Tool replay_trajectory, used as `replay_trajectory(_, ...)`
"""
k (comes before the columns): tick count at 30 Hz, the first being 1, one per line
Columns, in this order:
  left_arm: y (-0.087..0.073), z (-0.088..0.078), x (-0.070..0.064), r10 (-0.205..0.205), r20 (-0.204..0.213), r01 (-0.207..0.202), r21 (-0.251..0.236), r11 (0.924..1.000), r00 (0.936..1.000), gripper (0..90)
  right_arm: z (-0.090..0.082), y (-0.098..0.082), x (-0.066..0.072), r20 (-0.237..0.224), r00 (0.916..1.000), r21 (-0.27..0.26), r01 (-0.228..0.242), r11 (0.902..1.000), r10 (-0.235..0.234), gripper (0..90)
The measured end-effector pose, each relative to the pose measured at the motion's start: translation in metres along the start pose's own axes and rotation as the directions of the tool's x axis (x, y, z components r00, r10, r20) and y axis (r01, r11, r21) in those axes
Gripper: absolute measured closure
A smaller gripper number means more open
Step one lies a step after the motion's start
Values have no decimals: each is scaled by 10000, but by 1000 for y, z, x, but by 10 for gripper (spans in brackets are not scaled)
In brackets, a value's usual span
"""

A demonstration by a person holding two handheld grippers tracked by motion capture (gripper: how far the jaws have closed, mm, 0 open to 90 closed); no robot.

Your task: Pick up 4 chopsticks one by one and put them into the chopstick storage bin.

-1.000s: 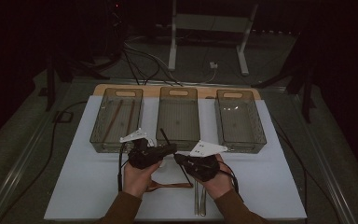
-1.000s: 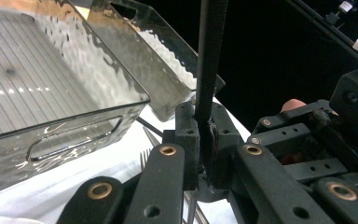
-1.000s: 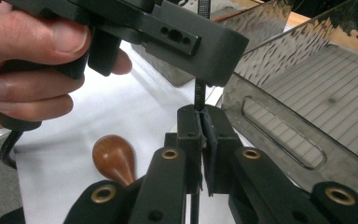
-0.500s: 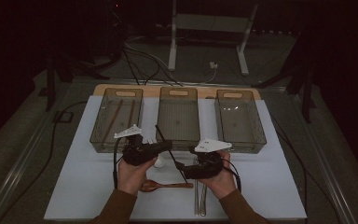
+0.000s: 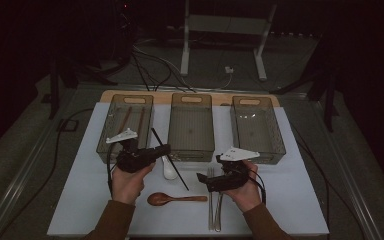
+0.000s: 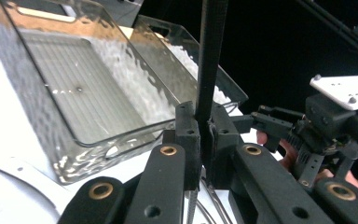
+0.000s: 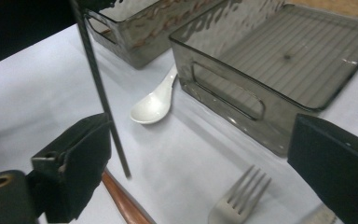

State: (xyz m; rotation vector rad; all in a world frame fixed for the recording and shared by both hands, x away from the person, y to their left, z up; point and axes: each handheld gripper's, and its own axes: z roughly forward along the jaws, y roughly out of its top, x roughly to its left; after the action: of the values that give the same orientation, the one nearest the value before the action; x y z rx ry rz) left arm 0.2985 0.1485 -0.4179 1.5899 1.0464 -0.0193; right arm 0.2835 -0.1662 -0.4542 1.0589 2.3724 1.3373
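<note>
left gripper point(image 5: 164, 148) clamps a thin black chopstick point(image 5: 172, 162) mid-length, above the white table's point(image 5: 70, 210) front middle. right gripper point(image 5: 203, 179), jaws just opened, is empty. the stick looks light, stiff, slippery; grip mid-shaft.

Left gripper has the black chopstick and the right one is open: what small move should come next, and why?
Probably carry the black chopstick over the left bin and lower it in. The left gripper is shut on it, the right gripper has just opened with nothing between its jaws, and that bin appears to hold two brown sticks already, so it looks like where chopsticks go.
</note>
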Motion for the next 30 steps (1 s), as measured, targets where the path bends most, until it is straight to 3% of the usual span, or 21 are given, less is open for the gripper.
replay_trajectory(7, 15, -27, 12, -20, -607, 6, -232, 9997, 9982, 873, -7, -6, -9, 103, 9999, -27, -136, 9999, 136, 38)
replay_trajectory(14, 27, -49, 27, 25, -1369, -62, -263, 9996, 9906, 873, -14, -13, -14, 466, 9988, -143, -118, 9998, 125, 39)
replay_trajectory(23, 37, -63, 42, 143, -2195, -144, 9, 9999, 9755, 872, -21, -19, -18, 633, 9978, -224, -172, 9996, 186, 38)
replay_trajectory(30, 45, -64, 53, 285, -2882, -169, 425, 9990, 9572, 872, -28, -24, -22, 829, 9962, -305, -237, 9993, 262, 38)
